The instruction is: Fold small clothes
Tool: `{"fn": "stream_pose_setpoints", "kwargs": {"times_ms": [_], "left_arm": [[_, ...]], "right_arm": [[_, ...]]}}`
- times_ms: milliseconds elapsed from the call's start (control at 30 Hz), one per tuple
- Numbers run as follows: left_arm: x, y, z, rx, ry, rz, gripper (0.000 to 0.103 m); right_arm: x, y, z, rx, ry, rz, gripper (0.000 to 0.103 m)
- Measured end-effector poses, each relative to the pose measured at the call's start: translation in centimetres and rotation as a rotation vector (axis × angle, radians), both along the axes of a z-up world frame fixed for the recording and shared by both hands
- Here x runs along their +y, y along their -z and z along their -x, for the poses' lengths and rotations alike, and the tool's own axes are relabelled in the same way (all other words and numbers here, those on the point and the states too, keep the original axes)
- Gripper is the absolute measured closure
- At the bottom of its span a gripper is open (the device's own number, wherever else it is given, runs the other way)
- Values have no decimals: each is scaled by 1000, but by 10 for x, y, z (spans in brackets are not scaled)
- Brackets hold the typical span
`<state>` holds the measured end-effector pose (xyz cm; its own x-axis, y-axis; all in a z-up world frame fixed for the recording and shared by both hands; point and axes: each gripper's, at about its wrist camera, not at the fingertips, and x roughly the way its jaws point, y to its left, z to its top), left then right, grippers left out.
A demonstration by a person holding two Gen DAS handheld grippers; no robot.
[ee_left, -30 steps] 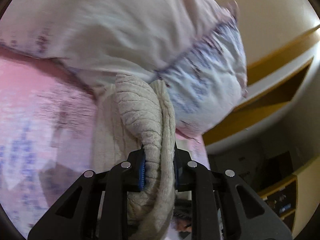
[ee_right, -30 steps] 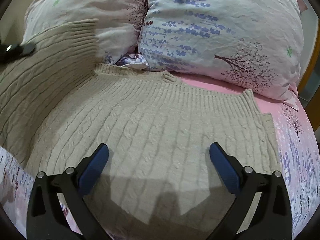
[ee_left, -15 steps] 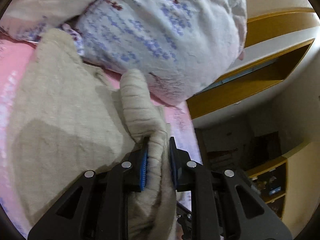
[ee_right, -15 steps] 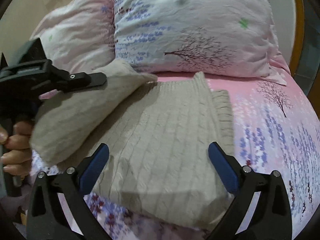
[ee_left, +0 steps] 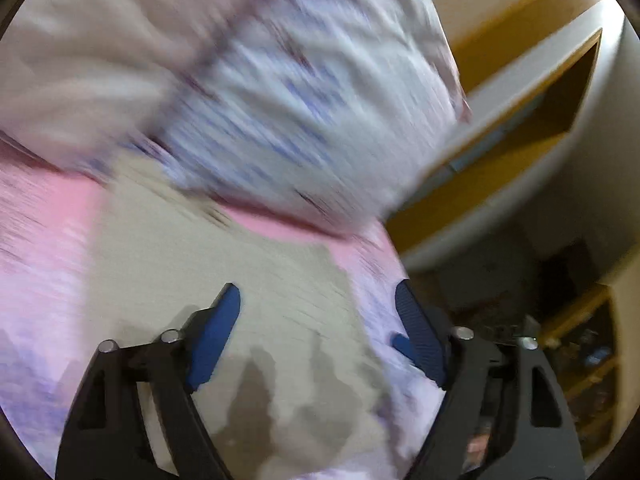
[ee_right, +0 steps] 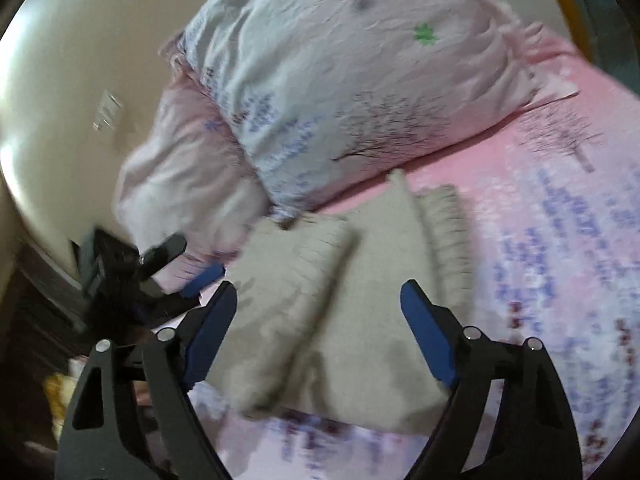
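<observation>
A beige cable-knit sweater (ee_right: 352,304) lies folded on the pink flowered bedsheet (ee_right: 560,248), with one side folded over its middle. It also shows, blurred, in the left wrist view (ee_left: 208,272). My left gripper (ee_left: 318,332) is open and empty just above the sweater's near edge; it also shows at the left of the right wrist view (ee_right: 188,268). My right gripper (ee_right: 320,332) is open and empty, hovering over the sweater's near part.
Two flowered pillows (ee_right: 360,92) lean against the wall behind the sweater. The bed's right edge (ee_left: 400,264) drops toward a wooden shelf unit (ee_left: 520,128) and dark floor clutter. A wall switch (ee_right: 106,110) is on the cream wall.
My left gripper has opened and let go of the sweater's fold, which now lies flat on the sweater. Both cameras have swung; the right gripper stays open.
</observation>
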<state>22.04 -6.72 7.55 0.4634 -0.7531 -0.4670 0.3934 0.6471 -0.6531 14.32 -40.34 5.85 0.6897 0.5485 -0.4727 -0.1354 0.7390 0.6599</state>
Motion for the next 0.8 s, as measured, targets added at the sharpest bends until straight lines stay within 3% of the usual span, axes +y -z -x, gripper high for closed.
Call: {"fn": "stream_pose_setpoints", "kwargs": {"times_ms": [100,267,533,800], "left_arm": [[28,-3,3,-49,-81,-94,22],[50,22,-5,16,-132,-259,20],[57,56,-9,105,-98,-286,20],[46,67,-8,160,-41,-215,20]], "right_arm": [[17,5,-18,50,-46,-25,23],[45,24,-54,174,-75,16,35],[57,44,-66,246,-112,-33,59],[55,56,-75,269,-103,-125,59]]}}
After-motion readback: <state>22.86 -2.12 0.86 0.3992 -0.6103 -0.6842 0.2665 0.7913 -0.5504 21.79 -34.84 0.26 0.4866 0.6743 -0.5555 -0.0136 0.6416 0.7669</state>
